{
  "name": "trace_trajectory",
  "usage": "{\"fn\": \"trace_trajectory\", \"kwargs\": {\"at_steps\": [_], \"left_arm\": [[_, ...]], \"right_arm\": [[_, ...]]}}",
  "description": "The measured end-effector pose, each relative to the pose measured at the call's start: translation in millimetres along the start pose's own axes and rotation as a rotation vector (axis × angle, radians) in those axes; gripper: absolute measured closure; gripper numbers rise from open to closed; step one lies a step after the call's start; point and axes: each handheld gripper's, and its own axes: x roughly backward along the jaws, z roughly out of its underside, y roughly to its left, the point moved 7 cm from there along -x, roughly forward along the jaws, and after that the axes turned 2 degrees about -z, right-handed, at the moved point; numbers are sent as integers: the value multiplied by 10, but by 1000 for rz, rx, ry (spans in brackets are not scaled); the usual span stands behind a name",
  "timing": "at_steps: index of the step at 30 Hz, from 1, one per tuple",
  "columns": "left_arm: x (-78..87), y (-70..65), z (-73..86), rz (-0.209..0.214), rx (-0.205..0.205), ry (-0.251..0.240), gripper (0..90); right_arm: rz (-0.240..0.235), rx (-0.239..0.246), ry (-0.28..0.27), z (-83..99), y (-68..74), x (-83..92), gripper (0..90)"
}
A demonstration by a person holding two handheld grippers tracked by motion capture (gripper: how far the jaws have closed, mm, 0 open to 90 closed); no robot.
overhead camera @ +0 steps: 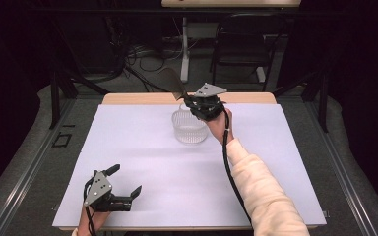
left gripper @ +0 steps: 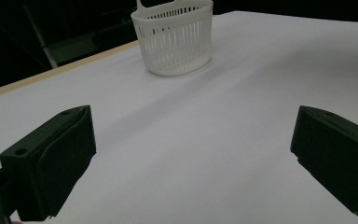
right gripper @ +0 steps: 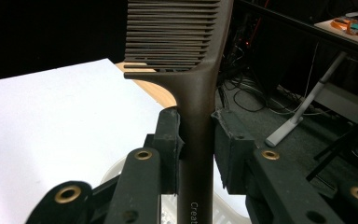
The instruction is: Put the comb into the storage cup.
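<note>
We hold 2 grippers over a table (overhead camera: 128, 147) covered with a white sheet. In the high view our right gripper (overhead camera: 189, 101) is raised at the far side of the table, just above the far rim of a white slotted basket (overhead camera: 189, 127), and it is clenched on the handle of a dark brown comb (overhead camera: 173, 81). The comb sticks up and away from the gripper, toward the far edge of the table, with its toothed end highest. In the right gripper view the comb (right gripper: 193, 93) runs straight up between the 2 black jaws, which press on its handle from both sides; the teeth point to the left of that view, and some pale lettering shows low on the handle. Below the jaws in that view we see part of the basket's white rim (right gripper: 121, 170). Our left gripper (overhead camera: 123, 182) rests near the table's near left corner, well apart from the basket and from the right gripper, with its jaws spread wide and nothing between them. In the left gripper view the 2 jaws stand far apart at the bottom corners, over bare white sheet, and the basket (left gripper: 173, 39) stands upright farther off, near the table's wooden edge. The sleeve (overhead camera: 261, 191) of the right arm is cream-coloured, and a black cable (overhead camera: 229, 167) trails along it from the right gripper.
</note>
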Motion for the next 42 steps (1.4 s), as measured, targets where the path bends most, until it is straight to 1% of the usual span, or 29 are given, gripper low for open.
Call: {"fn": "trace_trajectory", "kwargs": {"at_steps": [23, 42], "left_arm": [[-1, -1, 0, 1, 1, 0, 0], [6, 1, -1, 3, -2, 1, 0]], "right_arm": [[-16, 5, 20, 59, 27, -74, 724], [-26, -2, 39, 135, 54, -134, 724]]}}
